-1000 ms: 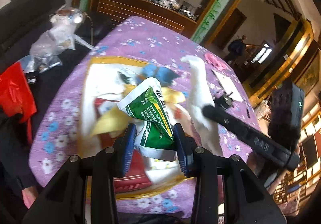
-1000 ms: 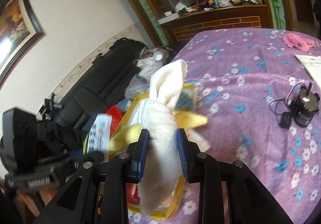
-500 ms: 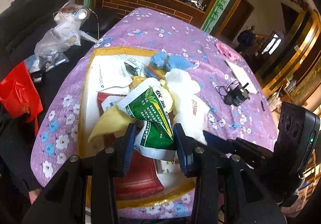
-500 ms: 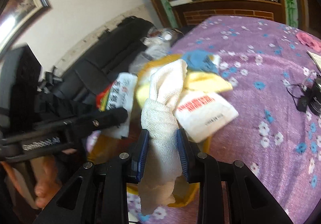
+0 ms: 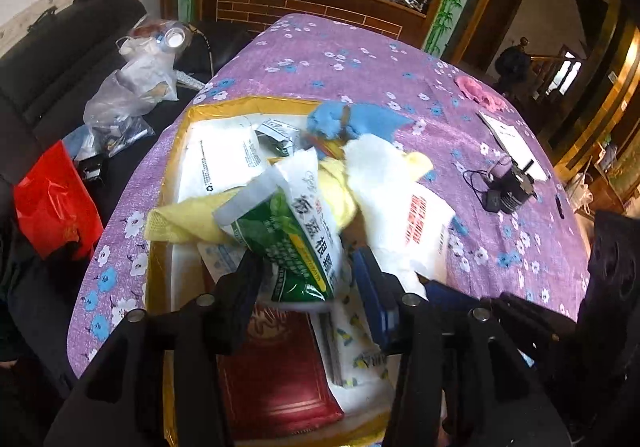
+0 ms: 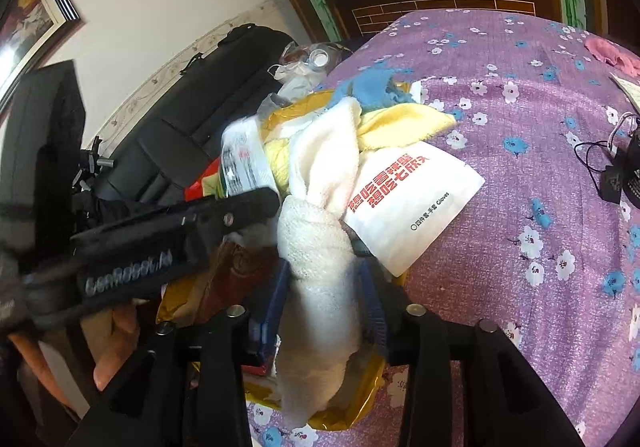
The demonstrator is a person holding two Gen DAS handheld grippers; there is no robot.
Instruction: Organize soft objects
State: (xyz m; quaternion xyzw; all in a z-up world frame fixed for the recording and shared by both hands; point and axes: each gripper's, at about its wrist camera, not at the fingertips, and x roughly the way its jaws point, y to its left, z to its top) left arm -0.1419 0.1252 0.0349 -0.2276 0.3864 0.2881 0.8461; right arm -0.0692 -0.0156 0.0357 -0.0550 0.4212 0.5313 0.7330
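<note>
From the left wrist, the left hand-held gripper (image 5: 310,289), its jaws just widening, is seemingly letting go of the green packet (image 5: 294,243) over the gold tray (image 5: 168,175), while from the right wrist the right hand-held gripper (image 6: 326,305), jaws likewise spreading, is loosening around the white towel (image 6: 320,263) above that tray.

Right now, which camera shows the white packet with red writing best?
The right wrist view: the flat white paper packet with red writing lies almost whole there, print sharp. The left wrist view shows it blurred, partly behind the fluffy white towel.
</note>
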